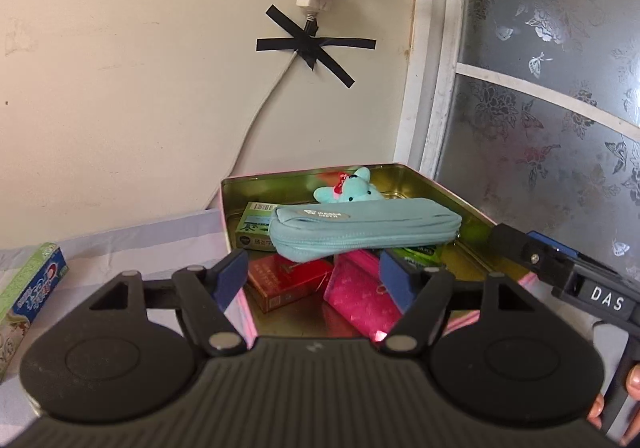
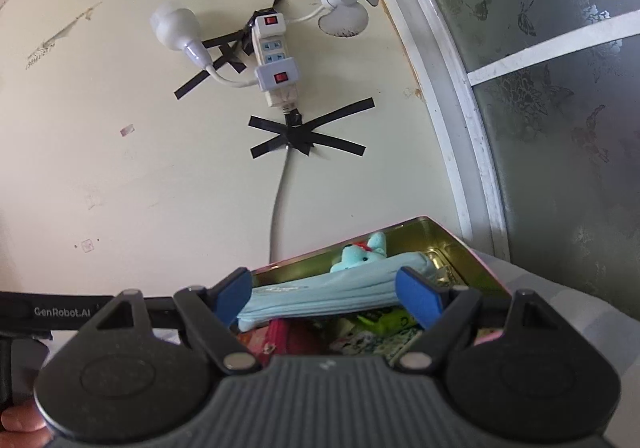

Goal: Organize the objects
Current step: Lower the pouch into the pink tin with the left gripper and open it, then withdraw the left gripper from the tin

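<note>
An open tin box (image 1: pixel 468 203) with a pink outside and gold inside stands by the wall. In it lie a light blue zip pouch (image 1: pixel 364 232), a teal plush toy (image 1: pixel 348 189), a red carton (image 1: pixel 288 280), a pink pouch (image 1: pixel 360 296) and green boxes (image 1: pixel 256 226). My left gripper (image 1: pixel 312 280) is open and empty just above the box's near edge. My right gripper (image 2: pixel 326 298) is open, its pads either side of the blue pouch (image 2: pixel 320 296) without closing on it. The right gripper's body shows in the left wrist view (image 1: pixel 568 276) over the box's right side.
A green and blue toothpaste box (image 1: pixel 28 292) lies on the pale cloth (image 1: pixel 132 244) left of the tin. A power strip (image 2: pixel 276 59) is taped to the wall with a cable running down. A frosted glass door (image 1: pixel 540 127) stands at the right.
</note>
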Tool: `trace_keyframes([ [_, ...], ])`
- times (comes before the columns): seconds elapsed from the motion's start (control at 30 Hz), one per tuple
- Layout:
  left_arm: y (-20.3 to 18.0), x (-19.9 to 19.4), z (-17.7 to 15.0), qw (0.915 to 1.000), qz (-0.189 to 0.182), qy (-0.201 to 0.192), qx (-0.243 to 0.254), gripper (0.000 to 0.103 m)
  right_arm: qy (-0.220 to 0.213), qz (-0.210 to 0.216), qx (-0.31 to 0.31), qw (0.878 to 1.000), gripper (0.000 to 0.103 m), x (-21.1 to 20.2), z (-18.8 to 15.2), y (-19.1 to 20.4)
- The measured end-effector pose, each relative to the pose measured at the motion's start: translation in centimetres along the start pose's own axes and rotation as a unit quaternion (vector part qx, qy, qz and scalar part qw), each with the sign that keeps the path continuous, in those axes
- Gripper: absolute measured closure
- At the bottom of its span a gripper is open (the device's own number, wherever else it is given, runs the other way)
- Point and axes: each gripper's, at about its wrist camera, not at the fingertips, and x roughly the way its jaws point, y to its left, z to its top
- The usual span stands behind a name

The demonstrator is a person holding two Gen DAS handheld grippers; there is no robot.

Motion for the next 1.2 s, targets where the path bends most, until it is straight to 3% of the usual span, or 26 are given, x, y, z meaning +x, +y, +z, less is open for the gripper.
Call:
trace_keyframes([
  [0.03, 0.0, -0.6, -0.4, 1.0, 0.004, 0.001, 0.002, 0.024, -0.001, 0.001, 0.004, 1.0, 0.021, -0.6, -0.3, 0.4],
  [0.4, 2.2, -3.5, -5.0, 0.9983, 0.044, 0.036, -0.011, 0.023, 0.034, 0.024, 0.015, 0.999, 0.021, -4.4, -2.9, 3.3],
  [0.67, 4.2, -4.2, -7.5, 0.9946, 0.085, 0.056, -0.024, 0.023, 0.065, 0.037, 0.017, 0.997, 0.021, -4.6, -4.5, 4.9],
  [1.2, 6.9, -3.8, -9.9, 0.9881, 0.128, 0.079, -0.032, 0.023, 0.112, 0.064, 0.001, 0.992, 0.021, -3.5, -6.7, 7.5],
])
